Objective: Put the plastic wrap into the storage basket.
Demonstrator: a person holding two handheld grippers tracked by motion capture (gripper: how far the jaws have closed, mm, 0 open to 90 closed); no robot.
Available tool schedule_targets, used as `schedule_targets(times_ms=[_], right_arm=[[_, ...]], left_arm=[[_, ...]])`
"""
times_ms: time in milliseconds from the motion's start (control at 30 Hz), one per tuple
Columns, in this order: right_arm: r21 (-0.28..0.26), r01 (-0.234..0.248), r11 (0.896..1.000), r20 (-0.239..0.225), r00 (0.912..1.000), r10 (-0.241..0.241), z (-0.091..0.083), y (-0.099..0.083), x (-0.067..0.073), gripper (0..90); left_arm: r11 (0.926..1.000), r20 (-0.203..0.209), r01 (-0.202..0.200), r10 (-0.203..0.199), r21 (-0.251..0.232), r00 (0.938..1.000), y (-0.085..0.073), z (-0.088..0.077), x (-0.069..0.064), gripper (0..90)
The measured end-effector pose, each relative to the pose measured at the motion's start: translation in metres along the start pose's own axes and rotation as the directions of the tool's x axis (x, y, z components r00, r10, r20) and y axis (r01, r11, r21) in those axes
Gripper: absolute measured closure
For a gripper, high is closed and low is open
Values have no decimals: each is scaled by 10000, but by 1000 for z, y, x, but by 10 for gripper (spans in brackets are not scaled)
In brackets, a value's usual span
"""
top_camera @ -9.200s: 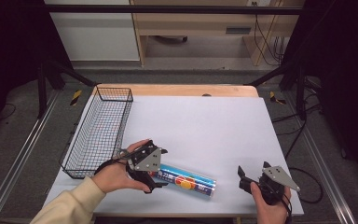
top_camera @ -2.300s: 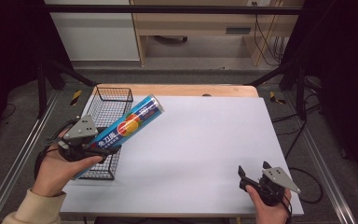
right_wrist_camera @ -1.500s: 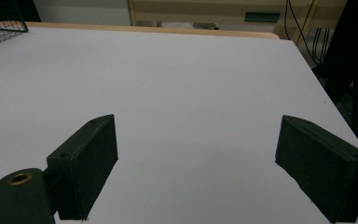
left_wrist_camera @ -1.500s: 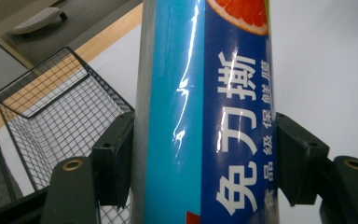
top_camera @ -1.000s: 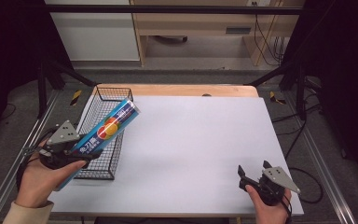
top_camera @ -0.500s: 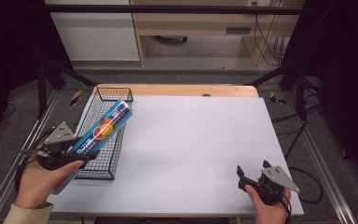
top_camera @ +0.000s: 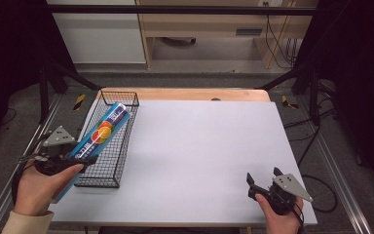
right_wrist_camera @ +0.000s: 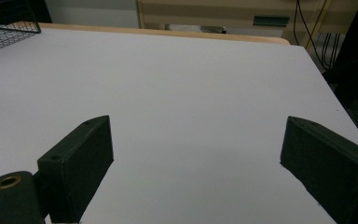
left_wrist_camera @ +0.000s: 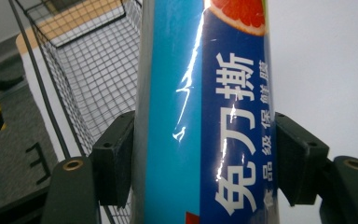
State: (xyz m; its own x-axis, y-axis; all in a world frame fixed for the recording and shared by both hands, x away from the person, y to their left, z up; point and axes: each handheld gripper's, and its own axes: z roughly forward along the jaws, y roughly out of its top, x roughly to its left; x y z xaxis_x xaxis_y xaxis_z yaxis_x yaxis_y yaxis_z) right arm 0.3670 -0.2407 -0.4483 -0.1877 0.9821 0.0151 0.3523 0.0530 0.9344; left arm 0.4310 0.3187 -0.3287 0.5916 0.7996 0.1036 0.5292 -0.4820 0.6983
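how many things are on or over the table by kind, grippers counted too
blue box of cling film: 1
black wire basket: 1
grippers: 2, left gripper and right gripper
total: 4

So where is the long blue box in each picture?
High view: the blue cling-film box lies slanted at the left, over the wire basket, held by the left gripper.
Left gripper view: the box runs up the middle between the two black jaws.
Right gripper view: the box is not in it.
Shared landmark: the wire basket, top left in both gripper views.
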Motion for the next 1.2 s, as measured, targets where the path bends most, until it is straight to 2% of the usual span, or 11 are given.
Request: schedule_targets(times_ms=[67, 233, 267, 367, 600, 633, 700, 933, 1100, 1167, 1200], right_arm=[[-24, -21, 10000, -60, 10000, 20, 0, 0, 1, 97], [-202, -53, 9998, -521, 9986, 43, -1, 1, 2, 98], [-230, -77, 9997, -626, 9980, 63, -1, 2, 3, 98], [-315, -80, 9995, -752, 9971, 56, -2, 2, 4, 98], [-446, -182, 9988, -873, 9961, 143, -4, 4, 4, 99], [-454, -183, 9988, -892, 9959, 142, -4, 4, 4, 99], [-444, -227, 9988, -887, 9959, 187, -4, 4, 4, 99], [-454, -249, 9987, -905, 9957, 208, -4, 4, 4, 99], [-453, -304, 9985, -933, 9953, 260, -5, 4, 4, 100], [-460, -278, 9986, -926, 9954, 234, -5, 4, 4, 100], [-461, -281, 9985, -935, 9953, 237, -5, 4, 4, 100]], left_arm=[[9992, -197, -31, 39, 406, 9998, 2, 4, 0, 320], [9947, -586, 409, -355, 939, 9976, 9, 12, 1, 320], [9921, -896, 559, -459, 1124, 9949, 12, 14, 2, 320], [9890, -1183, 587, -426, 1355, 9921, 15, 16, 3, 320], [9704, -1495, 1023, -702, 2190, 9863, 26, 28, 9, 320], [9704, -1495, 1023, -702, 2190, 9863, 26, 28, 9, 320], [9619, -1674, 1130, -722, 2490, 9832, 30, 33, 11, 320], [9489, -1745, 1271, -783, 2889, 9815, 32, 44, 16, 320], [9259, -1703, 1619, -1085, 3414, 9794, 34, 59, 22, 320], [9243, -1669, 1604, -1076, 3462, 9801, 34, 61, 22, 320], [9199, -1653, 1593, -1054, 3583, 9806, 36, 64, 21, 320]])
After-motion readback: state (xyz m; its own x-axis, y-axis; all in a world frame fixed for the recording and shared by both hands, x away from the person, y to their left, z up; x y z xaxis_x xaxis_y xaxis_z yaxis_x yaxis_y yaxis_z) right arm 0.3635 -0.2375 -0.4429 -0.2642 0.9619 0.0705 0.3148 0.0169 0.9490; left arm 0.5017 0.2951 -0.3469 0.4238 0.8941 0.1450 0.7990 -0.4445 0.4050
